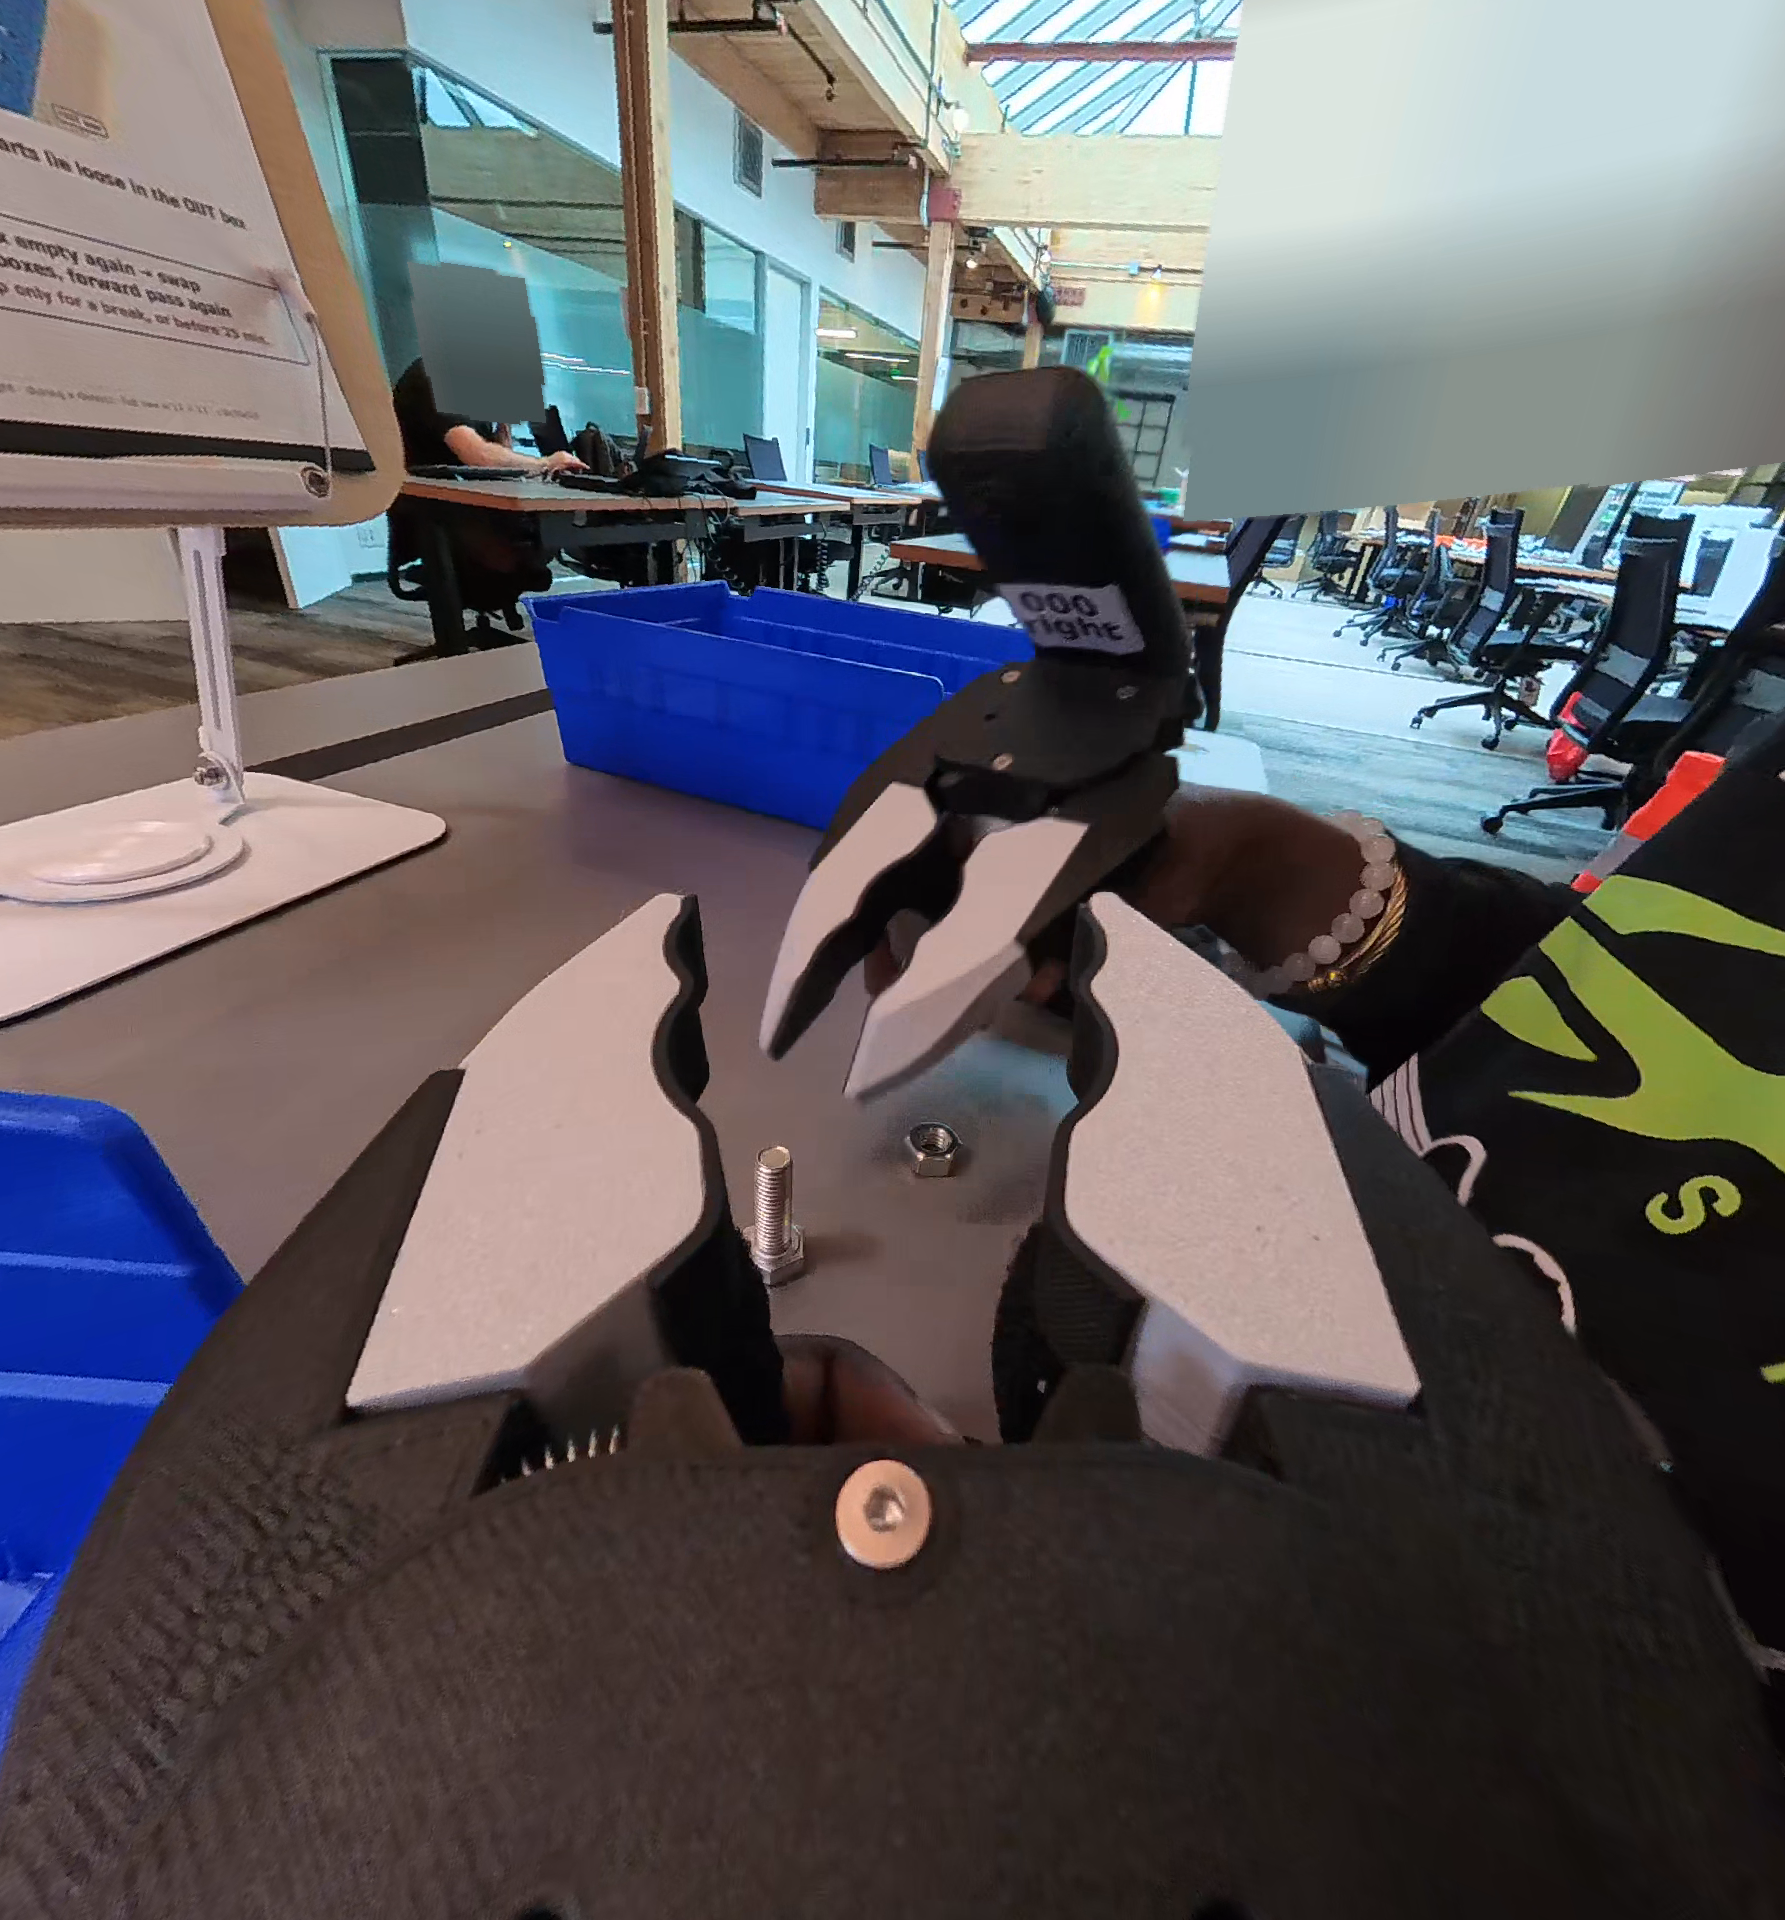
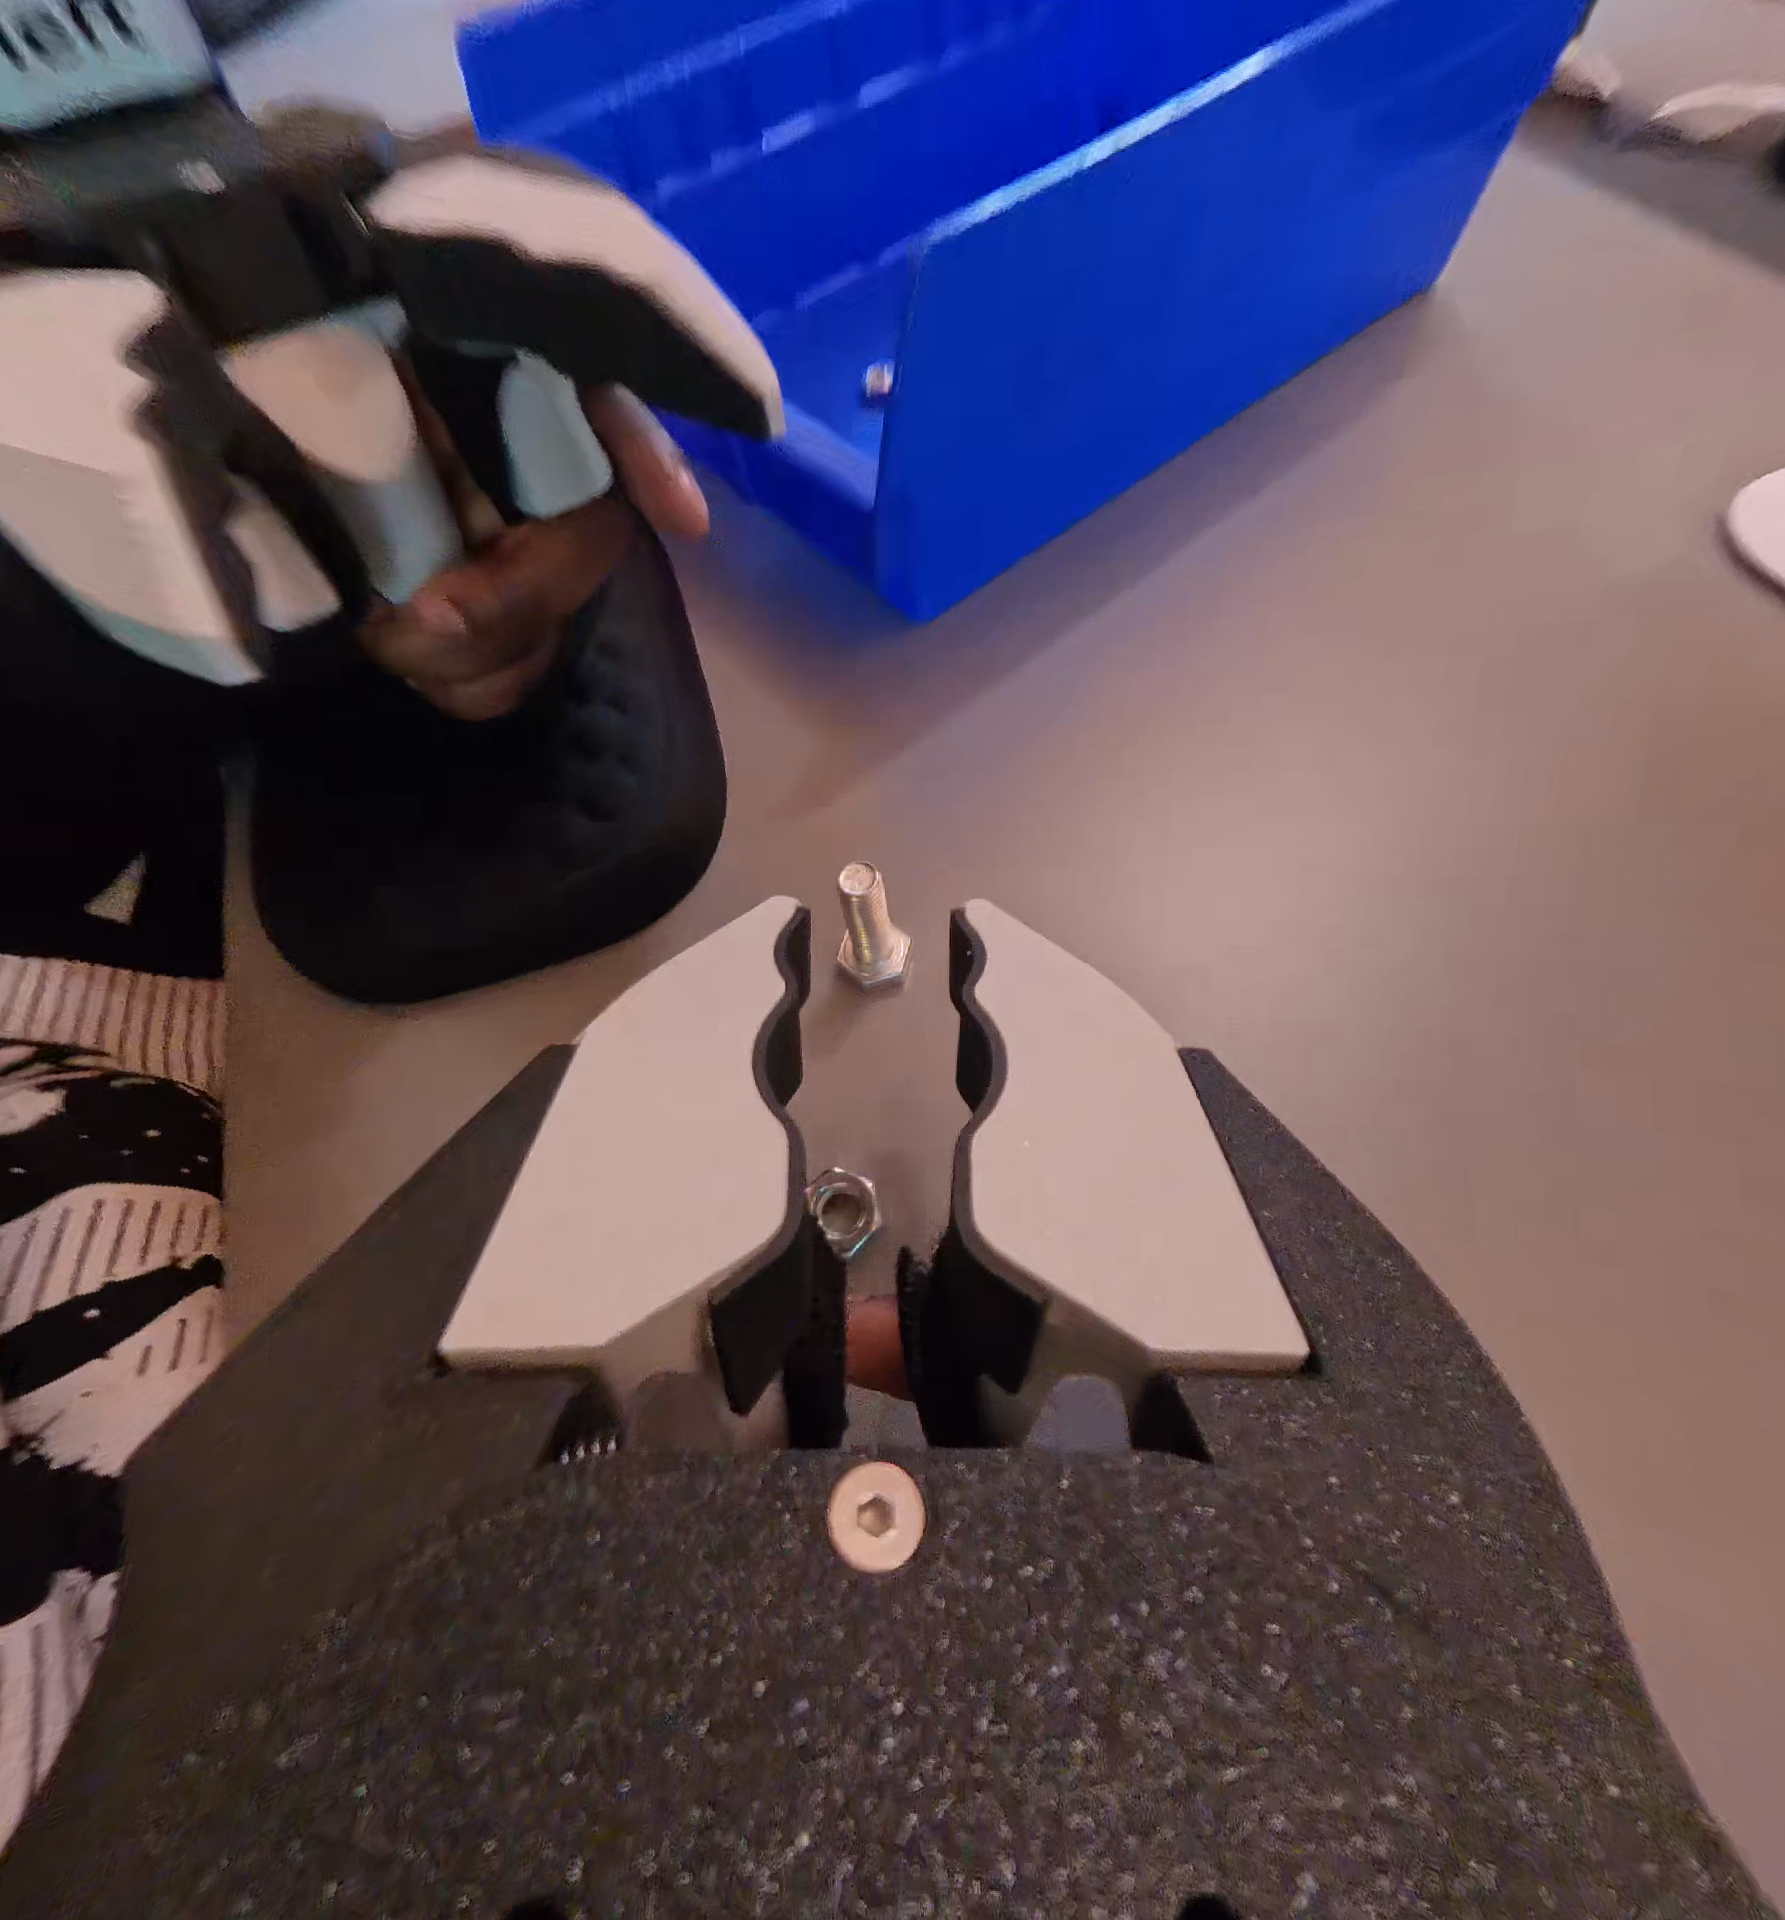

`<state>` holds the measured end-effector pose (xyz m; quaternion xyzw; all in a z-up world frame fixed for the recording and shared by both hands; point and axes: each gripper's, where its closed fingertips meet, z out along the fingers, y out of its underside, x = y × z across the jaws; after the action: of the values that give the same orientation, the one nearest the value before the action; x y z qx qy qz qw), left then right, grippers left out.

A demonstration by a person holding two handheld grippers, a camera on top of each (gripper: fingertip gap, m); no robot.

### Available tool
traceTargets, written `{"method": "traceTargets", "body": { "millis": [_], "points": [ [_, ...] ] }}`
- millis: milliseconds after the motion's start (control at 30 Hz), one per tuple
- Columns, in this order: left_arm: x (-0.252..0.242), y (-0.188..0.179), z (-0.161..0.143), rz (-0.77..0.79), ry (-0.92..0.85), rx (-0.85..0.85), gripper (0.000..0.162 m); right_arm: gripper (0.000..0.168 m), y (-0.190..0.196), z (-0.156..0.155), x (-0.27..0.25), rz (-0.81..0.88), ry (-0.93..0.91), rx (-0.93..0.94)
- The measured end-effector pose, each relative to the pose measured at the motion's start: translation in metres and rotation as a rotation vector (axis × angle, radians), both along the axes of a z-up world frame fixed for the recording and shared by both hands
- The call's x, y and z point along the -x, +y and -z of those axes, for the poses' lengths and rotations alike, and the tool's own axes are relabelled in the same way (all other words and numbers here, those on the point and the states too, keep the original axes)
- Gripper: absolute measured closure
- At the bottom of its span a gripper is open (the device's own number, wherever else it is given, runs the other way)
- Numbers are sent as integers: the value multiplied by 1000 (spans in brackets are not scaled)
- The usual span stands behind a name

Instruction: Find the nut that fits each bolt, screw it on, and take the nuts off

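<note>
An open-plan office with a work station set up in it. Behind the smooth grey bench (image 1: 244,997) run rows of long wooden desks (image 1: 659,499) with laptops and black swivel chairs (image 1: 1594,675), glass-walled rooms (image 1: 555,312), timber posts (image 1: 649,208) and a skylight roof (image 1: 1096,62). Blue plastic parts bins (image 1: 763,686) stand on the bench.

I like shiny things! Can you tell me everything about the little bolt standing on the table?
The bolt is small and silver, like shiny metal. It has a six-sided head at the bottom and a ridged, threaded stem pointing straight up, with a flat tip. It stands upright on its head on the grey table. No nut is on it; a loose silver nut lies flat nearby, not touching. Neither gripper holds it: it sits between the left gripper's open fingers, near one of them, and just ahead of the right gripper's tips.
</note>
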<state>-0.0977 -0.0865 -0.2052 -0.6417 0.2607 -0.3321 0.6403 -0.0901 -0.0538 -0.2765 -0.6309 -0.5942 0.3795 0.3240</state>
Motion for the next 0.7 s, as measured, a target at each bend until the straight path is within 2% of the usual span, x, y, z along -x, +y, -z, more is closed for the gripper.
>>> {"method": "traceTargets", "body": {
  "millis": [167,333,400,500,700],
  "points": [
    [-2,-2,1,-4,25,-37,94,143,-5,14,15,-22,-40,6],
    [0,0,2,-11,7,-24,95,158,-5,17,18,-38,-36,-25],
    [0,1,2,-20,16,-17,95,158,-2,15,17,-31,-36,-39],
    [1,5,4,-46,31,-2,96,158,3,-4,11,-12,20,-42],
    [-10,14,8,-95,104,23,101,158,-3,-72,-11,-61,162,-20]
  ]
}}
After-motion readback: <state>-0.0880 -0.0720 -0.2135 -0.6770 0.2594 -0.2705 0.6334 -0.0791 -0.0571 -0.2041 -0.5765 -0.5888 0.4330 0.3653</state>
